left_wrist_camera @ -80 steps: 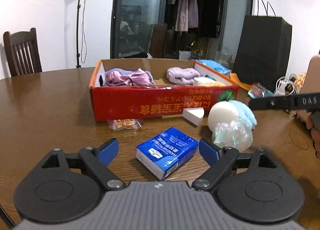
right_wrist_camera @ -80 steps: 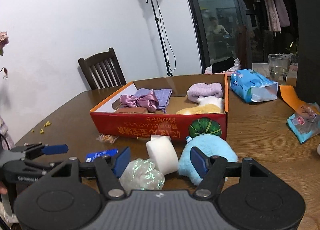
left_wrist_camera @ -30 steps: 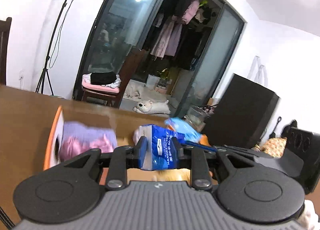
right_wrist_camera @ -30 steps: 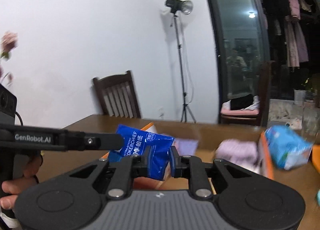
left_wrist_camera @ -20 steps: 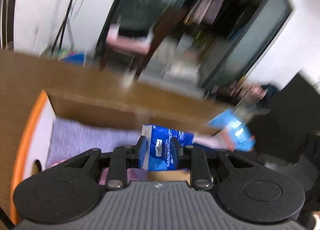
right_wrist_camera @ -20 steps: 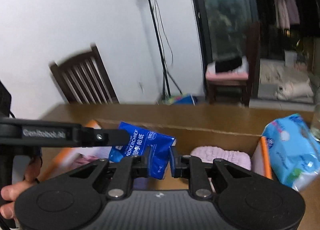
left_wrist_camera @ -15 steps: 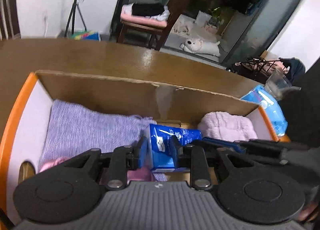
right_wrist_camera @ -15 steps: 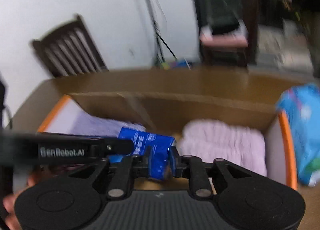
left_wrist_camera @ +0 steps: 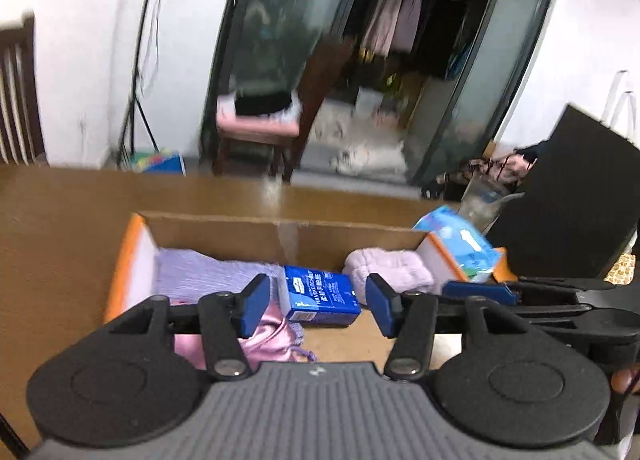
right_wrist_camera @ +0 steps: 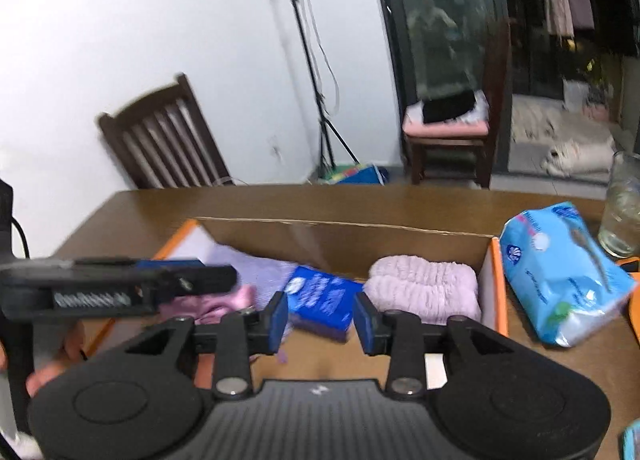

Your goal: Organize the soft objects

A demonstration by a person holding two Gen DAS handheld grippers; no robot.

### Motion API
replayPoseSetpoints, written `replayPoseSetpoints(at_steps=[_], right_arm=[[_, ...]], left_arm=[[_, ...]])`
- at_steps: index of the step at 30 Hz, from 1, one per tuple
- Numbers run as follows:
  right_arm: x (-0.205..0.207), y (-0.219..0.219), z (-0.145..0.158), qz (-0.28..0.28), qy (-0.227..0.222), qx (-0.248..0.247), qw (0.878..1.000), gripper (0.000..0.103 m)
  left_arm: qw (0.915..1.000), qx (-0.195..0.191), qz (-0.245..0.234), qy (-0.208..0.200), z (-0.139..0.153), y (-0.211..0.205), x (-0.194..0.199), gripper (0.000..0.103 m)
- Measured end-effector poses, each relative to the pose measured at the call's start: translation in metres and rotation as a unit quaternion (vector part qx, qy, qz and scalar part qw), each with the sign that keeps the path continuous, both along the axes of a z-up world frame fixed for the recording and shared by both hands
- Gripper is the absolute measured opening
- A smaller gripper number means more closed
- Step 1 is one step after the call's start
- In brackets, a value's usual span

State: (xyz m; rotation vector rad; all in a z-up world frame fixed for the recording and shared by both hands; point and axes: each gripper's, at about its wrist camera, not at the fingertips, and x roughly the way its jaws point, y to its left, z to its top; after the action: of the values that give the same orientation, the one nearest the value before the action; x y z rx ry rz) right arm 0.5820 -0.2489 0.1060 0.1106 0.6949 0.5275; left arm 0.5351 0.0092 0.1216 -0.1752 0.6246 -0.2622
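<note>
Left wrist view: left gripper [left_wrist_camera: 316, 302] jaws just opened, nothing pinched. Blue tissue pack [left_wrist_camera: 320, 295] lies on floor of cardboard box [left_wrist_camera: 132, 256], between lavender cloth [left_wrist_camera: 200, 272] and pink towel roll [left_wrist_camera: 386, 268].

Right wrist view: right gripper [right_wrist_camera: 320, 318] jaws just opened, narrow gap, clear of tissue pack [right_wrist_camera: 322, 302]. Box on tabletop [right_wrist_camera: 280, 200].

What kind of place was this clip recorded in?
Most likely a home dining or living room: a wooden table with a slatted wooden chair, and clothes hanging in an open wardrobe behind glass doors.
</note>
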Motion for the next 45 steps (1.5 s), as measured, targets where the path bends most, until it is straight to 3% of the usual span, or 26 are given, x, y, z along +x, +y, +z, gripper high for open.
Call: replayPoseSetpoints(at_steps=[6, 10, 11, 16, 23, 26, 29, 33, 36, 41, 44, 45], right_arm=[[-0.085, -0.018, 0.019, 0.007, -0.049, -0.001, 0.999, 0.04], [-0.144, -0.026, 0.021, 0.025, -0.083, -0.011, 0.996, 0.042], [-0.158, -0.026, 0.022, 0.028, -0.087, -0.015, 0.996, 0.042], [-0.215, -0.027, 0.02, 0.039, -0.11, -0.006, 0.993, 0.05], [-0.256, -0.003, -0.006, 0.047, -0.099, -0.015, 0.994, 0.05], [-0.262, 0.011, -0.024, 0.045, -0.085, -0.023, 0.995, 0.05], [-0.258, 0.026, -0.035, 0.053, -0.069, -0.018, 0.996, 0.049], [-0.235, 0.048, -0.035, 0.056, -0.062, -0.001, 0.997, 0.047], [-0.203, 0.073, -0.041, 0.055, -0.047, -0.007, 0.997, 0.038], [-0.152, 0.101, -0.059, 0.026, -0.028, -0.044, 0.998, 0.033], [-0.15, 0.091, -0.056, 0.021, -0.049, -0.061, 0.997, 0.032], [-0.151, 0.082, -0.055, 0.013, -0.058, -0.068, 0.996, 0.032]], left_arm=[[0.9945, 0.054, 0.025, -0.086, 0.025, 0.003, -0.102, 0.063], [0.9902, 0.07, 0.04, -0.114, 0.014, 0.009, -0.162, 0.07], [0.9899, 0.068, 0.048, -0.115, 0.008, 0.011, -0.174, 0.074], [0.9926, 0.048, 0.069, -0.088, -0.029, 0.031, -0.219, 0.076], [0.9943, 0.013, 0.092, -0.053, -0.072, 0.052, -0.254, 0.076], [0.9948, 0.011, 0.093, -0.04, -0.08, 0.056, -0.25, 0.073], [0.9958, 0.012, 0.08, -0.042, -0.08, 0.057, -0.23, 0.063], [0.9977, 0.014, 0.056, -0.036, -0.079, 0.063, -0.178, 0.051], [0.9987, 0.003, 0.047, -0.02, -0.085, 0.071, -0.143, 0.049], [0.9984, -0.047, 0.033, -0.001, -0.107, 0.083, -0.119, 0.05], [0.9996, -0.015, 0.022, 0.006, -0.116, 0.074, -0.12, 0.055], [0.9997, 0.0, 0.023, -0.001, -0.115, 0.069, -0.121, 0.061]])
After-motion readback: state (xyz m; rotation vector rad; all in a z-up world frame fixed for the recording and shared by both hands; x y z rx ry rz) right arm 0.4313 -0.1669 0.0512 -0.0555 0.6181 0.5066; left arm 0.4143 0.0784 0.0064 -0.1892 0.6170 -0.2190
